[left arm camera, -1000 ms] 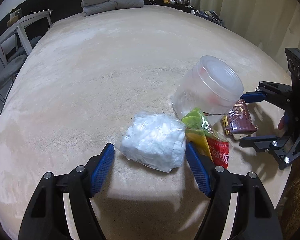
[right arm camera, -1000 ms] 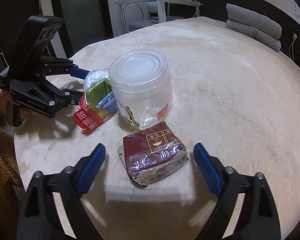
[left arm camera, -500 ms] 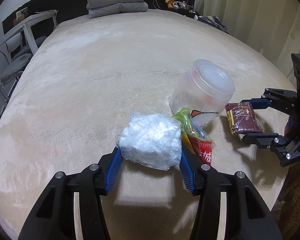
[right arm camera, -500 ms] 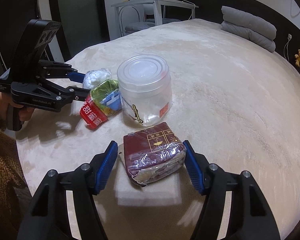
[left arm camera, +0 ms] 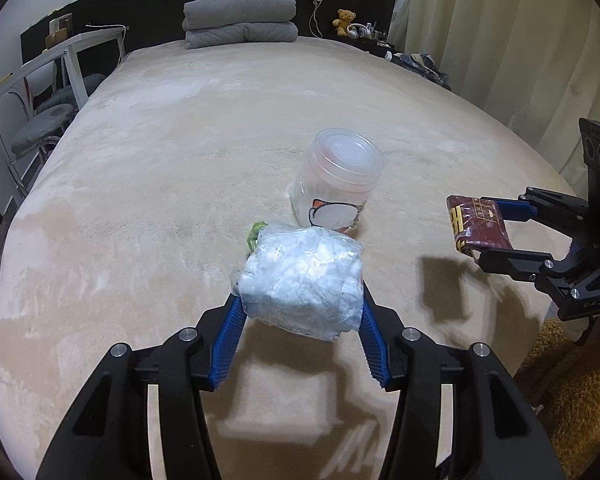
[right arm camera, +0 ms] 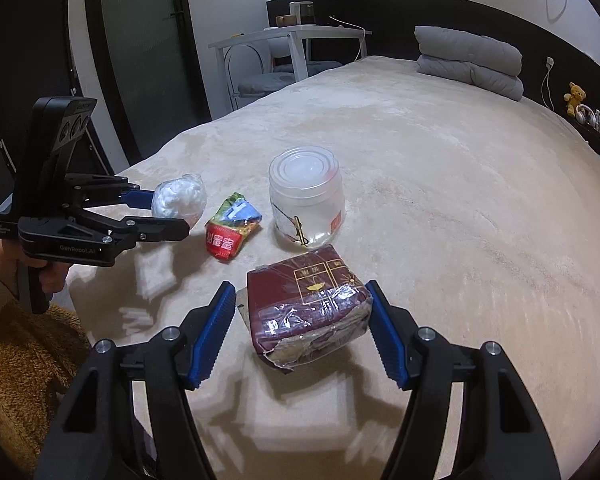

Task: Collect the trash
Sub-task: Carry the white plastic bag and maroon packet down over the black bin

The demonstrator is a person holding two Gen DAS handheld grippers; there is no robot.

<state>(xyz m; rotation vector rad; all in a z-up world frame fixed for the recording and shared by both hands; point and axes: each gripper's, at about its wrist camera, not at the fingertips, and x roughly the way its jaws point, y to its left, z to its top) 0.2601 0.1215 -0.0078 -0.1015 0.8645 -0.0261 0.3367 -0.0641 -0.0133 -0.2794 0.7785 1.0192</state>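
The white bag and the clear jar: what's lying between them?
A red and green snack wrapper lies between the white bag and the clear jar, seen best in the right wrist view.

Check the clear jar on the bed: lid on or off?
On. The clear jar stands upright on the bed with its ridged lid seated over the mouth.
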